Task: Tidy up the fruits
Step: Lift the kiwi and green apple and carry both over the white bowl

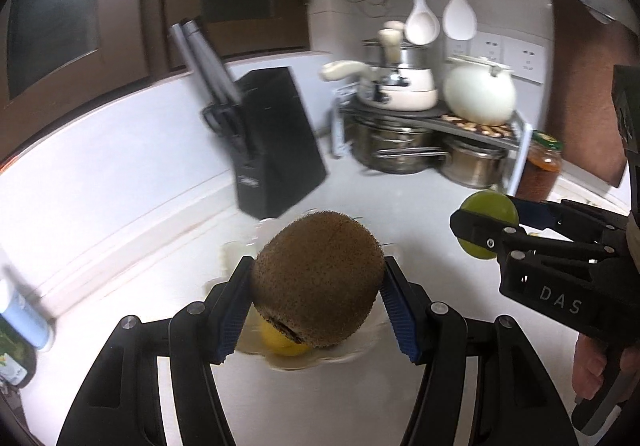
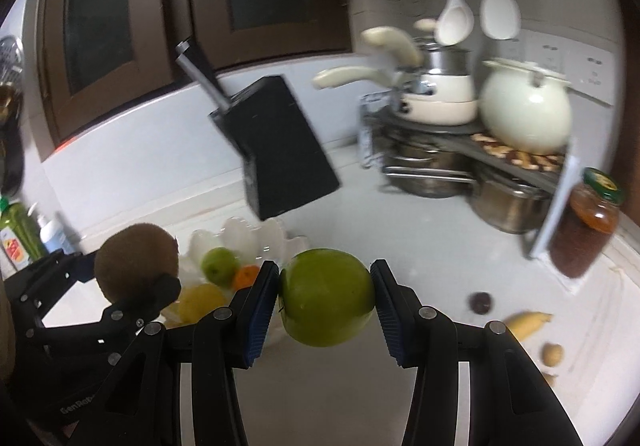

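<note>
The white petal-edged bowl (image 1: 240, 250) is mostly hidden behind the fuzzy brown kiwi (image 1: 318, 280), which the left tongs (image 1: 316, 298) clamp above it; a yellow fruit (image 1: 280, 342) peeks out underneath. The right tongs (image 2: 325, 300) reach in level from the right, clamped on a smooth green apple (image 2: 326, 298) held over the white table (image 2: 400, 246). "DAS" reads on their body. A blurred banana (image 2: 526, 322) lies beyond.
</note>
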A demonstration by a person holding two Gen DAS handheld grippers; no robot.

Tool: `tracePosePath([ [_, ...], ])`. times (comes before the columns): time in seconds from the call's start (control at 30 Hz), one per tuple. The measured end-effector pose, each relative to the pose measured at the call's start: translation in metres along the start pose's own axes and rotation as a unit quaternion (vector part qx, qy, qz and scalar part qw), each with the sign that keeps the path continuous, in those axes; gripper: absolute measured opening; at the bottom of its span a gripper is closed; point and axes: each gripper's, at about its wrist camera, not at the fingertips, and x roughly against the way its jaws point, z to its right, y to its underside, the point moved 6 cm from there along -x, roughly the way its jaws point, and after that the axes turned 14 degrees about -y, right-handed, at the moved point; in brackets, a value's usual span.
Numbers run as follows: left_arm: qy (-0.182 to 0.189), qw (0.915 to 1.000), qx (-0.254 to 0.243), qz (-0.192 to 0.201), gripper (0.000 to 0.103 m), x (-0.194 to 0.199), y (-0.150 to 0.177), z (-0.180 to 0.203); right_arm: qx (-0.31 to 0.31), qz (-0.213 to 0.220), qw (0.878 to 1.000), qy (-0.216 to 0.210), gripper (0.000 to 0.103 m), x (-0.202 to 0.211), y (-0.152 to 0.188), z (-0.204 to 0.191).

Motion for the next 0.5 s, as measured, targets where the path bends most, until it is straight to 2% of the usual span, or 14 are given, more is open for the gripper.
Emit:
tracePosePath([
  [0.17,-0.017,0.9998,-0.001,-0.011,0.061,-0.018,0.006,-0.019,0.017,-0.025,0.999,-0.022,0.049,-0.031,0.002,-0.018],
  [0.5,-0.004,0.9991,-0.004,-0.042,0.061,-0.063,0.017,-0.030,0.064,-0.085,0.994,-0.027,0.049,-0.083,0.010,-0.029],
])
